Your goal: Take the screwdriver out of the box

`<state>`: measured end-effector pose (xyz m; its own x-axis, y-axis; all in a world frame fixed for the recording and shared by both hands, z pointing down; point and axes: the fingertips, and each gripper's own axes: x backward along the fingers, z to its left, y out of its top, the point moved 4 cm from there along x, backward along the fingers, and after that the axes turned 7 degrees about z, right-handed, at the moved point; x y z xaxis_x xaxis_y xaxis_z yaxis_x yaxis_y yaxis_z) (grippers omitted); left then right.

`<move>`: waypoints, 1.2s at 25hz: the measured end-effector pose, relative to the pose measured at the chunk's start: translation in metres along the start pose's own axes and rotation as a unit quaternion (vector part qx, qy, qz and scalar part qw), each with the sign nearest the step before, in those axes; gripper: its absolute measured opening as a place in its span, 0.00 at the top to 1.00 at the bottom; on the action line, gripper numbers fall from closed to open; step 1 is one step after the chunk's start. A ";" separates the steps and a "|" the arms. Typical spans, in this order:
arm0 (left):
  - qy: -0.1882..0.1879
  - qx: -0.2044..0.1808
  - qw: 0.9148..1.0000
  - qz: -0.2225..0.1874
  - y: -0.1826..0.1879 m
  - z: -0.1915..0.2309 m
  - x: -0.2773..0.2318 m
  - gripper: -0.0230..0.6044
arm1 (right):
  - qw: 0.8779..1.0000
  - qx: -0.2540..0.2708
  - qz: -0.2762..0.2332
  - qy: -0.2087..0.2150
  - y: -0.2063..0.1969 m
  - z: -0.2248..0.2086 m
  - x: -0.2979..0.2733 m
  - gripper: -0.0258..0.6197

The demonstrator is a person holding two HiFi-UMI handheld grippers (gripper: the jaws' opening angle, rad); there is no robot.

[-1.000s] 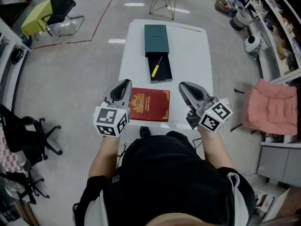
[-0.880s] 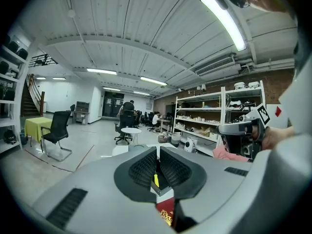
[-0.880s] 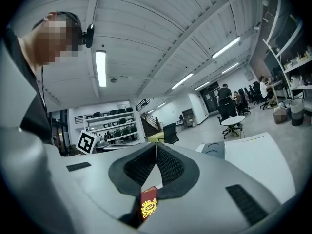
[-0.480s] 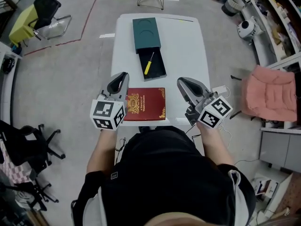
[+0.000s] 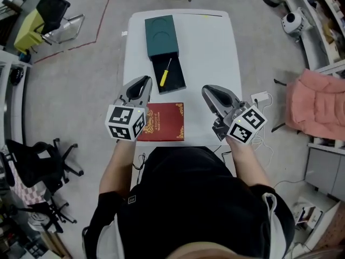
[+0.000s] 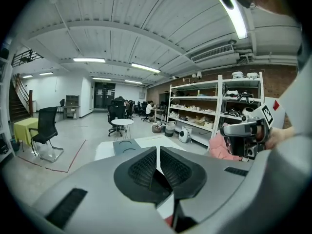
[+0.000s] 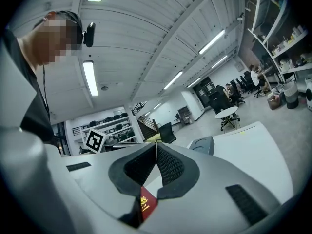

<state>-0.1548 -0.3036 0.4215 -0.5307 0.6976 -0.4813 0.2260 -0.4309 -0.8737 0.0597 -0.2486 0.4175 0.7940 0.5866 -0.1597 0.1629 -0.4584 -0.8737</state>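
Head view looked steeply down on a white table [image 5: 215, 53]. At its 12 o'clock end lay a dark green box [image 5: 160, 35] with a black drawer [image 5: 175, 81] pulled out toward the person. In that drawer lay the screwdriver [image 5: 164, 73] — yellow handle toward 7 o'clock, thin shaft toward 1 o'clock. At the table's 6 o'clock edge lay a red book [image 5: 164, 122] with gold ornament.

The 2 grippers flanked the book. The left gripper [image 5: 146, 81] hung at the book's 10 o'clock, the right gripper [image 5: 207, 91] at its 2 o'clock, and both pointed toward 12 o'clock. Neither touched the drawer or the screwdriver.

In the left gripper view, the left gripper's [image 6: 157, 156] ribbed pads were pressed together with nothing between them. The green box [image 6: 127, 146] showed beyond the tips, and the right gripper [image 6: 243, 135] sat at 3 o'clock.

In the right gripper view, the right gripper [image 7: 156, 152] was likewise closed on nothing — its pads met in a thin seam. A corner of the red book [image 7: 146, 204] showed under the jaws at 6 o'clock, and the box [image 7: 202, 144] lay past the tips at 2 o'clock.
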 end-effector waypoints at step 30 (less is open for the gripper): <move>-0.052 -0.069 0.968 0.234 -0.094 0.019 -0.189 0.72 | 0.996 -0.069 0.045 -0.037 -0.053 -0.071 -0.028 0.91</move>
<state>-0.0913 -0.4051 0.5960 -0.4221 0.3802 -0.8230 0.5641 -0.6005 -0.5667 0.0709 -0.2881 0.5011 0.7644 0.5843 -0.2725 0.1754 -0.5952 -0.7842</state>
